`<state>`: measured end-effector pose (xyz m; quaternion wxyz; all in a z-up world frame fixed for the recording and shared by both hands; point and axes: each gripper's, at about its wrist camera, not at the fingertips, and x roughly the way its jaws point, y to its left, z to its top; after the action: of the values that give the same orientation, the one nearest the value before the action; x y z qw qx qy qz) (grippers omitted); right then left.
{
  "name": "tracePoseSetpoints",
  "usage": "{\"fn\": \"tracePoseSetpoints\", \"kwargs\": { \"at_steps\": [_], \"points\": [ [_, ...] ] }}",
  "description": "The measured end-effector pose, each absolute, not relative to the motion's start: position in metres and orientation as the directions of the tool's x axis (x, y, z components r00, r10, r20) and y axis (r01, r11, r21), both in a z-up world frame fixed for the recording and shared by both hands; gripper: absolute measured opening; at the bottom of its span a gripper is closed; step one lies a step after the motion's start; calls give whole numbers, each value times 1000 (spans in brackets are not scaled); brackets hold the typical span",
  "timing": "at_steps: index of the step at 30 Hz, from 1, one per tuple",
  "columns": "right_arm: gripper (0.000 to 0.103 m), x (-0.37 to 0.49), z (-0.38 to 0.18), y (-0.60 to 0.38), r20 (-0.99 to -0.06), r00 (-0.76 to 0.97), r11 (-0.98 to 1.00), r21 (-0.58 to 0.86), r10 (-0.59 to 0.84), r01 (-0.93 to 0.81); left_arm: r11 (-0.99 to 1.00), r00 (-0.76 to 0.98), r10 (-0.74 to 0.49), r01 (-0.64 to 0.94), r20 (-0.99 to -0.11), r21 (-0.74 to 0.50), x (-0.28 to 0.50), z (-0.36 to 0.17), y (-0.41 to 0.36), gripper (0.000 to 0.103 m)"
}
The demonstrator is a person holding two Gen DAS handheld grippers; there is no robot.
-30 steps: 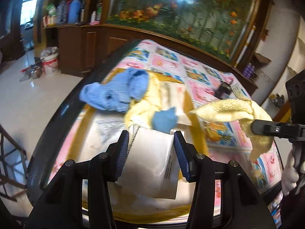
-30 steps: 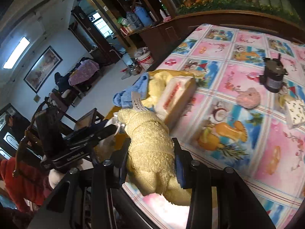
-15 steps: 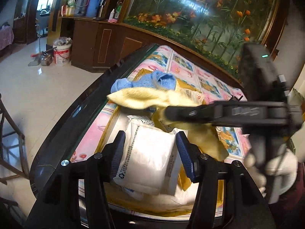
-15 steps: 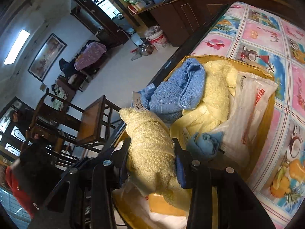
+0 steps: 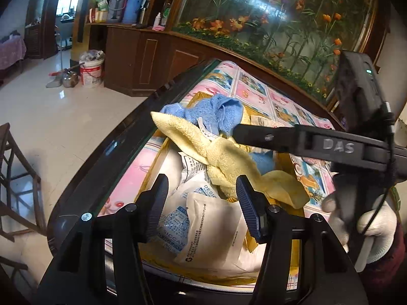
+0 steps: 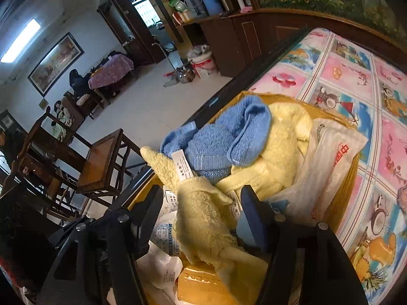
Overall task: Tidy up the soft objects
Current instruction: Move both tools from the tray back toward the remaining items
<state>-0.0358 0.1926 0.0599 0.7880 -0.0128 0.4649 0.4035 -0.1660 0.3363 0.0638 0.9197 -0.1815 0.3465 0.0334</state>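
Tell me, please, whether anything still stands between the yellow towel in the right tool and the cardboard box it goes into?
Nothing visible does. The right tool, whose jaws have just been opening, is over the cardboard box, and the yellow towel between them already droops onto the contents: desiccant packets, the blue towel and another yellow cloth.

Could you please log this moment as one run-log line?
right gripper: just opened, yellow towel between jaws over box | left gripper: open above desiccant packs

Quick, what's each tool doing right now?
Left tool: open, holding nothing.
Right tool: jaws just opened, yellow towel released between them.
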Motion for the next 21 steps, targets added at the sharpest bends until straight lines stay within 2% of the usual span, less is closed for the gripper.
{"fn": "tracePoseSetpoints", "kwargs": {
  "at_steps": [4, 6, 8, 21],
  "points": [
    [65, -38, 71, 172, -713, 281, 678, 357, 642, -643, 953, 774, 52, -227, -632, -200, -174, 77, 322, 57],
    [65, -41, 72, 160, -706, 297, 686, 356, 642, -635, 958, 773, 130, -259, -621, -121, -176, 82, 311, 72],
    [67, -41, 70, 147, -705, 298, 690, 367, 644, -623, 961, 782, 185, -271, -595, -58, -180, 89, 299, 73],
    [67, -49, 65, 40, -676, 360, 746, 447, 643, -494, 975, 776, 221, -196, -590, 107, -179, 101, 226, 73]
  ]
}}
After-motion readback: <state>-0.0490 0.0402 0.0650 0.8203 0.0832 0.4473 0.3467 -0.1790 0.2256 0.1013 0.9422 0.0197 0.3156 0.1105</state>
